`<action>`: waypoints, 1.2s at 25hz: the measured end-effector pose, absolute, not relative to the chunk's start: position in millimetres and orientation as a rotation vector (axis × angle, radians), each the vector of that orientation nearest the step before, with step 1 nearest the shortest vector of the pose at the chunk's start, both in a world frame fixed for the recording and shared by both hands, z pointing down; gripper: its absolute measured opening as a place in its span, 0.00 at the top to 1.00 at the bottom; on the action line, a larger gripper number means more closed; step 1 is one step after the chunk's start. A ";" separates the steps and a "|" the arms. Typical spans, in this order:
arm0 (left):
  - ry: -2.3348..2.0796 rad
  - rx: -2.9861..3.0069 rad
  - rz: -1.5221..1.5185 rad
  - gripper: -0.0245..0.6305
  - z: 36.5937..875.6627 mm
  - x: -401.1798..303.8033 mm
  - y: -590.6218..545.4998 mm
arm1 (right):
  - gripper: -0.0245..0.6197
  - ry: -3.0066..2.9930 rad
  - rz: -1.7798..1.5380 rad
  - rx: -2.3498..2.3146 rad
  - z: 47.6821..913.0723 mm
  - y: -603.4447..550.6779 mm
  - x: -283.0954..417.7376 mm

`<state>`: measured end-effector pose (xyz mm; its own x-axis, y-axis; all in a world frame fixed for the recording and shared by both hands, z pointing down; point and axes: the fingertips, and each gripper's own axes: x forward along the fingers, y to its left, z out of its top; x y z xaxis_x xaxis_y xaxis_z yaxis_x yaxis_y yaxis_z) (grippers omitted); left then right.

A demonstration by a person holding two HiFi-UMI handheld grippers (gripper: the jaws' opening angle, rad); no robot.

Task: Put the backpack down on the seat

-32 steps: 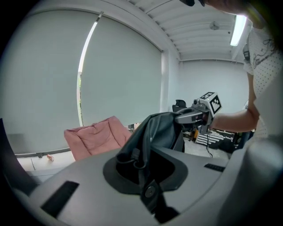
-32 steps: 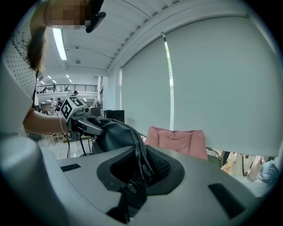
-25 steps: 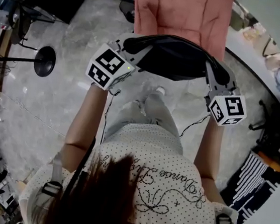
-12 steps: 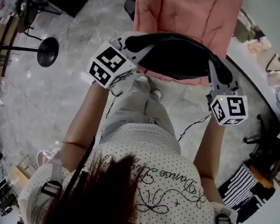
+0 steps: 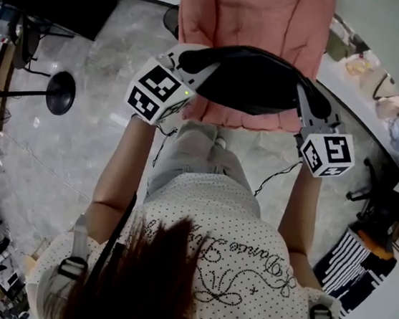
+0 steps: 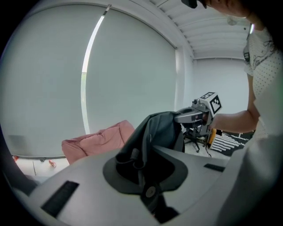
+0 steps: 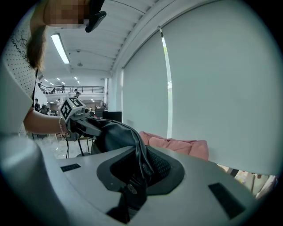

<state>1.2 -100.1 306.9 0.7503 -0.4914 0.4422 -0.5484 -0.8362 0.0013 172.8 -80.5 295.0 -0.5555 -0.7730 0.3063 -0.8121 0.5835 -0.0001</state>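
The backpack (image 5: 256, 83) hangs slung between the two grippers, its long axis running left to right. The left gripper (image 5: 184, 58) holds one end and the right gripper (image 5: 305, 97) holds the other. Each pair of jaws is drawn nearly together, pinching a fold of the dark fabric. The pink seat (image 5: 253, 14) lies on the far side of the jaws, and from above the bag overlaps the seat's near edge. Both hands look about equally close to it, so I'd judge the move to be a level carry forward and then down, both ends together.

I cannot tell how high the bag hangs over the cushion, or whether its underside touches it, because the bag hides its own bottom and that edge of the seat. The seat's far end is cut off at the top of the head view.
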 end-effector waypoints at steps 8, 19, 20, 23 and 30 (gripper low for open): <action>-0.734 2.821 0.616 0.91 313.6 -10.4 -177.0 | 0.87 -2.488 0.228 1.386 297.2 -147.7 159.1; -0.651 2.759 0.655 0.91 360.4 -17.3 -223.5 | 0.87 -2.412 0.385 1.406 344.6 -186.1 149.5; -0.651 2.745 0.662 0.91 366.7 -16.0 -223.8 | 0.87 -2.410 0.402 1.395 351.0 -187.3 150.9; -0.657 2.701 0.686 0.91 390.1 -13.9 -231.2 | 0.87 -2.402 0.446 1.360 374.5 -198.0 153.2; -0.718 2.612 0.690 0.91 438.5 1.4 -253.4 | 0.86 -2.394 0.516 1.270 422.2 -231.8 170.3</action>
